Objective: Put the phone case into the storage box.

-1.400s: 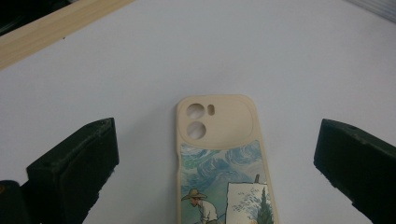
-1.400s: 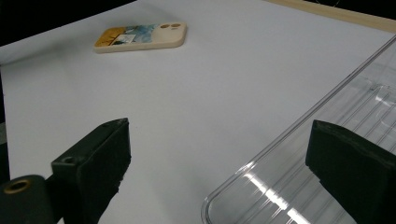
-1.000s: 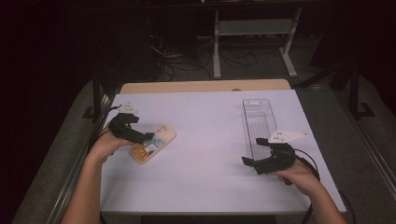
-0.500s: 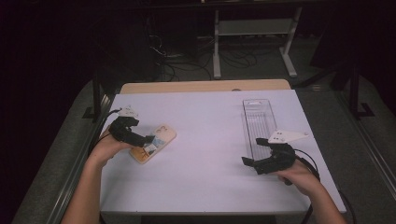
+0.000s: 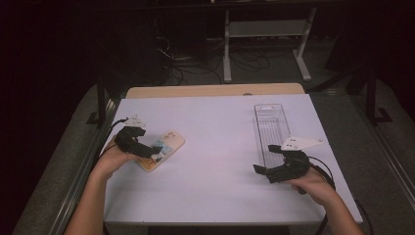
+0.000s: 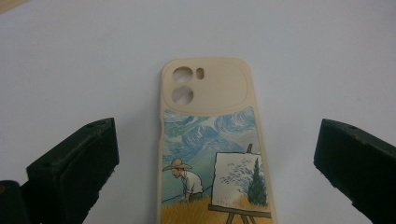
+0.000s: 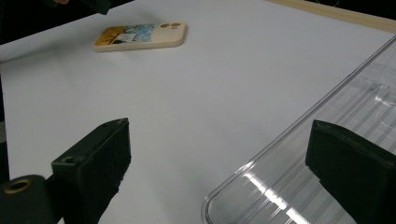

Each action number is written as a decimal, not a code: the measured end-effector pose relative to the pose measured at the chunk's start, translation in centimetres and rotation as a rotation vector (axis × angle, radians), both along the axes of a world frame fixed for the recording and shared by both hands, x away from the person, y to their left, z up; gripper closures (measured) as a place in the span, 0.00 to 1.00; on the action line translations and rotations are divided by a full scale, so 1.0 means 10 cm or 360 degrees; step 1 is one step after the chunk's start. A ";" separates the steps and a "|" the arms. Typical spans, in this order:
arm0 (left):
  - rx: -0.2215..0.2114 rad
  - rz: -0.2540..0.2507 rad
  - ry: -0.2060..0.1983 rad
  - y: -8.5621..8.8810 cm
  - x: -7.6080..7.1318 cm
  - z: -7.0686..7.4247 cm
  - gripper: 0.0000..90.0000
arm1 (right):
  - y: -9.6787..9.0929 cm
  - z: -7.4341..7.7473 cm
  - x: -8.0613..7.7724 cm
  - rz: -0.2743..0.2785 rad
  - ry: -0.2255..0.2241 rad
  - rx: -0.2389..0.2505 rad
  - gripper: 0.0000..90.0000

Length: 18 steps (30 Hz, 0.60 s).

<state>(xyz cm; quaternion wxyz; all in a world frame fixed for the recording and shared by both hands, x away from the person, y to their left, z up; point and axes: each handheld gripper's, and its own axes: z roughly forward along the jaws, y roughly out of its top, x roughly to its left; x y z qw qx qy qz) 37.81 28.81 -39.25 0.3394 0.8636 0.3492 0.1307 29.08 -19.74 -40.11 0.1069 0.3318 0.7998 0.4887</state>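
Note:
A cream phone case (image 5: 164,147) with a painted scene of a painter at an easel lies flat on the white table, back side up. In the left gripper view the case (image 6: 212,140) runs up the middle, camera holes at its far end. My left gripper (image 5: 152,152) (image 6: 217,163) is open, with one jaw on each side of the case's near end and a gap to both. My right gripper (image 5: 264,159) (image 7: 222,172) is open low over the table at the near end of a clear plastic tray (image 5: 273,125) (image 7: 327,154), holding nothing. The phone case (image 7: 140,36) lies far off in the right gripper view.
The white table surface (image 5: 220,147) ends at a wooden strip (image 5: 215,90) along the back. Dark floor, cables and a metal stand (image 5: 264,34) lie beyond it. Black rails run along the table's left and right sides.
The left gripper has dipped slightly toward the phone case. The case, the tray and the right gripper have stayed where they were.

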 end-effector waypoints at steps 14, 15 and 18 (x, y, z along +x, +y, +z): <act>0.0022 0.0016 0.0022 -0.01 -0.03 -0.09 0.00 | 0.00 0.00 0.00 -0.0001 -0.0004 0.0000 0.07; 0.0041 0.0004 0.0011 -0.01 -0.02 -0.10 0.00 | 0.00 0.00 0.00 -0.0001 -0.0004 -0.0001 0.07; 0.0057 -0.0004 0.0016 -0.02 -0.03 -0.11 0.00 | 0.00 0.00 0.00 -0.0002 -0.0004 0.0000 0.07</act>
